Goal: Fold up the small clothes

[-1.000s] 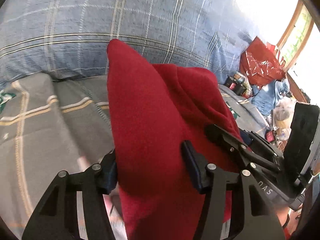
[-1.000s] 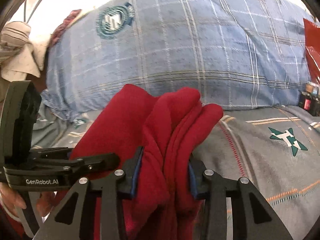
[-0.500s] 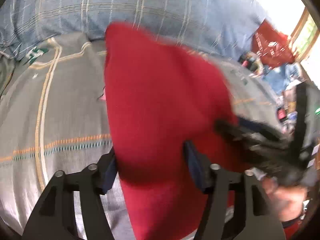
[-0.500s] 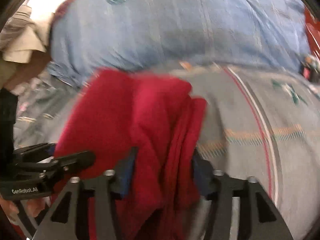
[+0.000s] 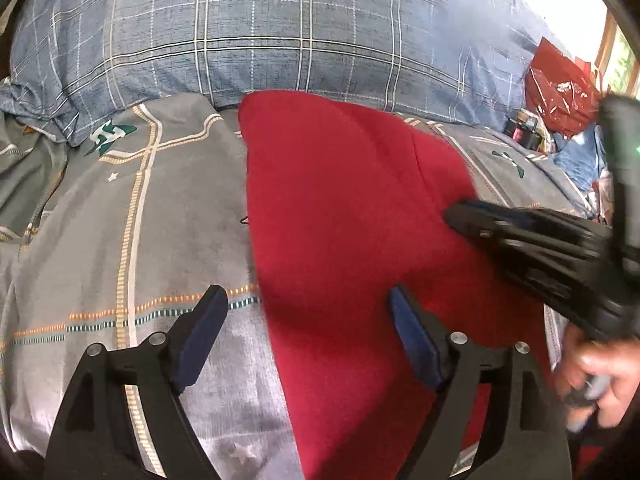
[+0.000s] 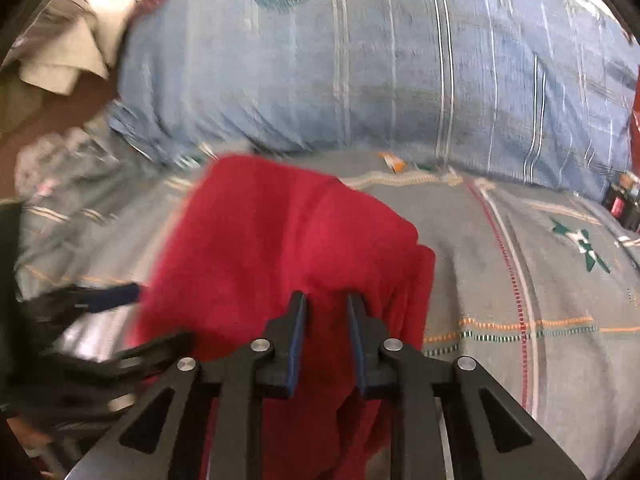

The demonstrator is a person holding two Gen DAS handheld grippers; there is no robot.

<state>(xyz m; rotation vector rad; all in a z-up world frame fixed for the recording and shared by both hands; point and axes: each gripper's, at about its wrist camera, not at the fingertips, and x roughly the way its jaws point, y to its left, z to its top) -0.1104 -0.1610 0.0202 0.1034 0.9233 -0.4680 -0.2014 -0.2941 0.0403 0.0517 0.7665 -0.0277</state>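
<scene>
The left tool (image 5: 308,320) stands wide, its jaws opening around the near edge of the red garment (image 5: 344,216) without pressing it. The right tool (image 6: 326,312) is closing, its pads narrowed on a fold of that garment. The garment lies on the grey bedspread (image 5: 120,232), its long axis running toward the blue checked pillow (image 5: 256,28).

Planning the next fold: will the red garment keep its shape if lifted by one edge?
Probably not. The red garment lies soft and creased on the bedspread, so it should droop. Its thick folded layers look fleecy, likely grippy, not slippery.
</scene>
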